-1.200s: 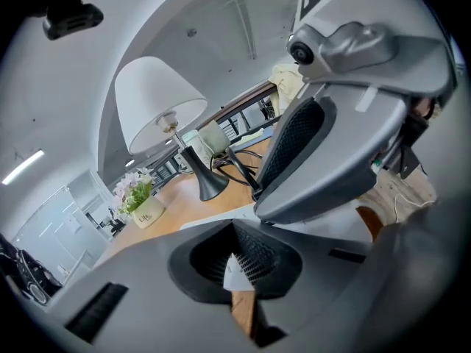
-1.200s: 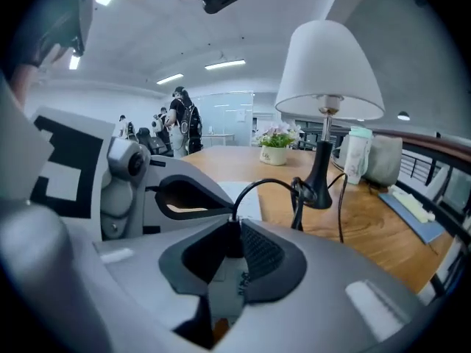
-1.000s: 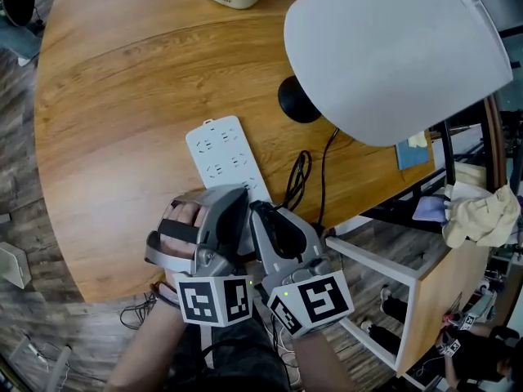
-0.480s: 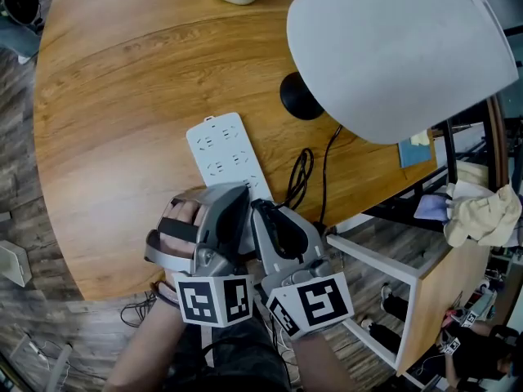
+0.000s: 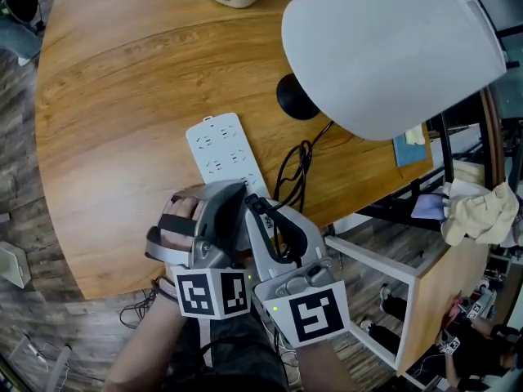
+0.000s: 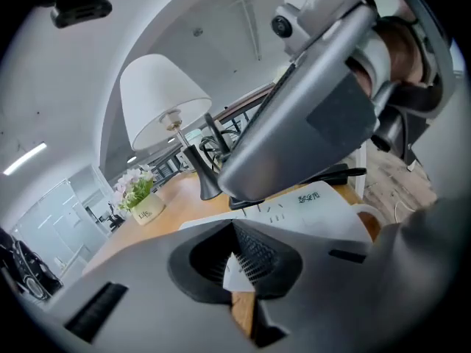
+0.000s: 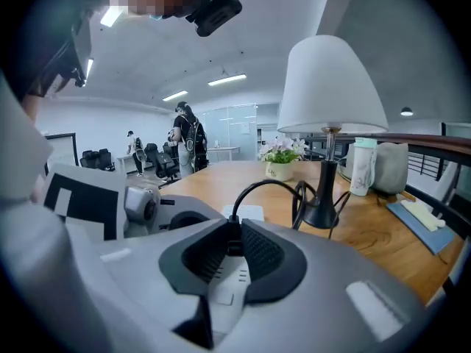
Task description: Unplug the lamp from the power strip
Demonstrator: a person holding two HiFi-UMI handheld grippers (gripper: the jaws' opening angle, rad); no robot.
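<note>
Two grips: my right gripper (image 7: 229,265) pinches small black plastic plug (image 7: 233,243), likely stiff, light, by body, not limp black cord (image 7: 257,186); left gripper (image 6: 235,262) clamps flat white power strip (image 6: 316,206).

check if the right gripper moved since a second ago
Yes. The right gripper, clamping the lamp plug, has lifted off the power strip toward the camera, rolling as it rose.

Lampshade (image 5: 392,51) overhangs table (image 5: 114,96) (left side open).
</note>
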